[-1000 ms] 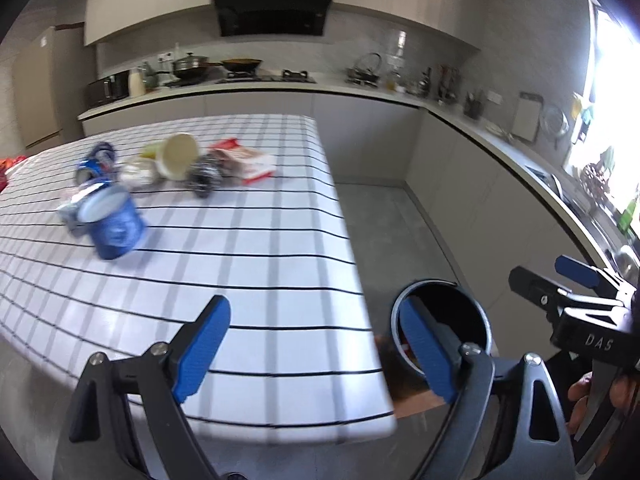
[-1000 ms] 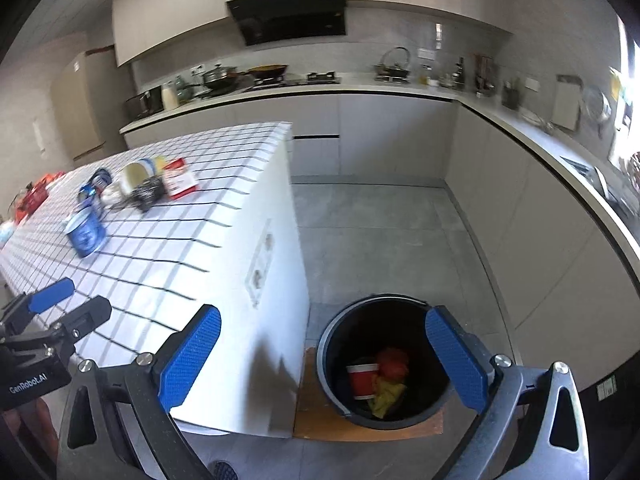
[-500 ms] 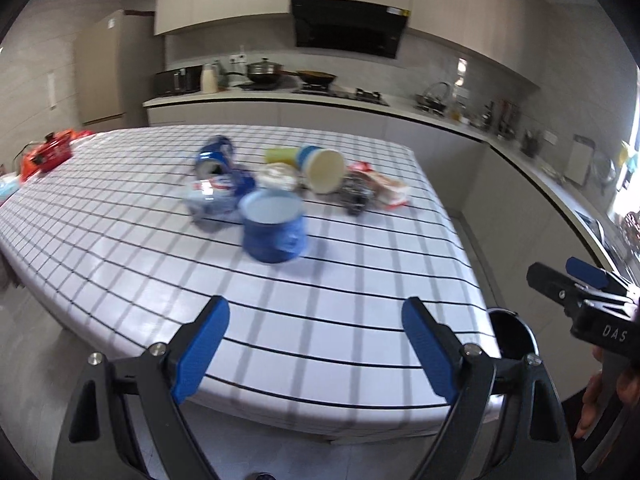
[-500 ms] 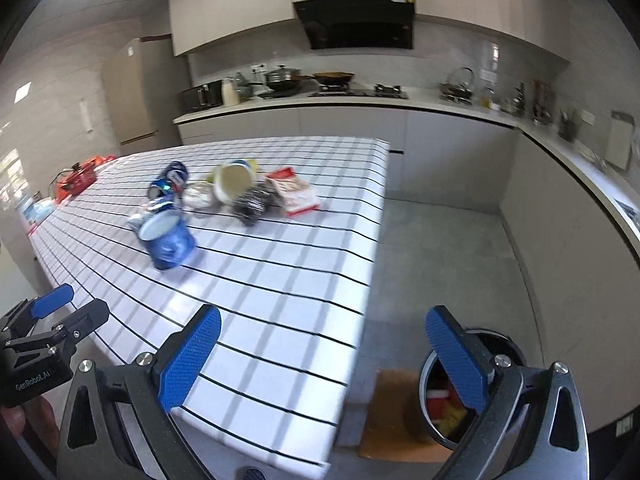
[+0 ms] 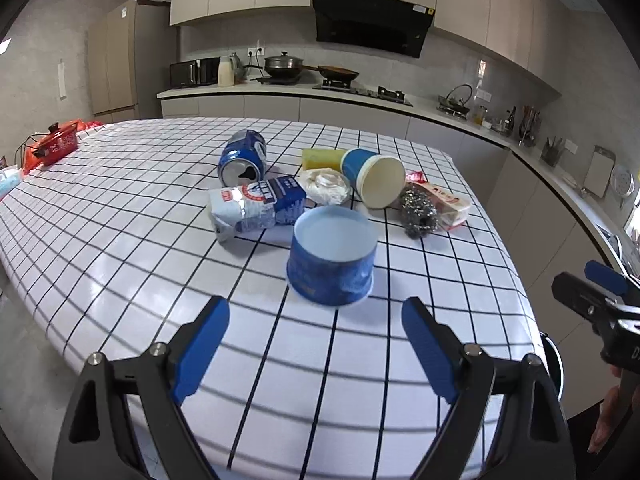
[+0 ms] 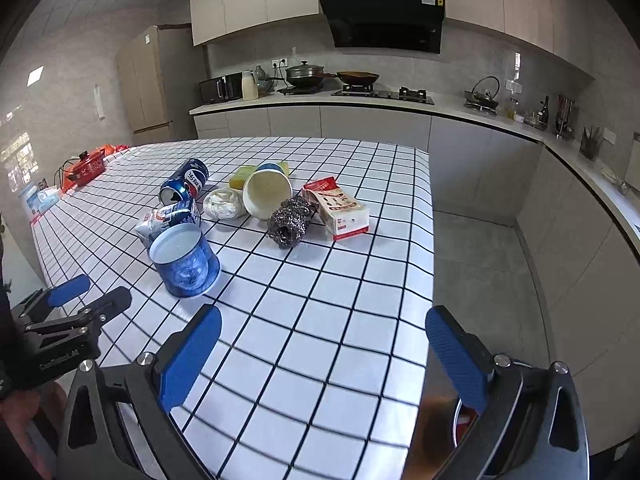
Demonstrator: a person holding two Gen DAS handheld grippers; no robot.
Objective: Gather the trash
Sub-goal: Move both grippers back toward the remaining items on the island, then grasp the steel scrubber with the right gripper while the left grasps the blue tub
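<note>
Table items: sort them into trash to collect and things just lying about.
Trash: blue tub, crushed can, blue-white pouch, paper cup, crumpled white wrapper, red-white packet.
Likely not trash: steel scourer, yellow sponge, red pot.

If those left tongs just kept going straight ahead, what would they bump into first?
Probably the blue tub, standing open-topped on the checked table, right ahead between the open left tongs; depth is hard to judge.
</note>
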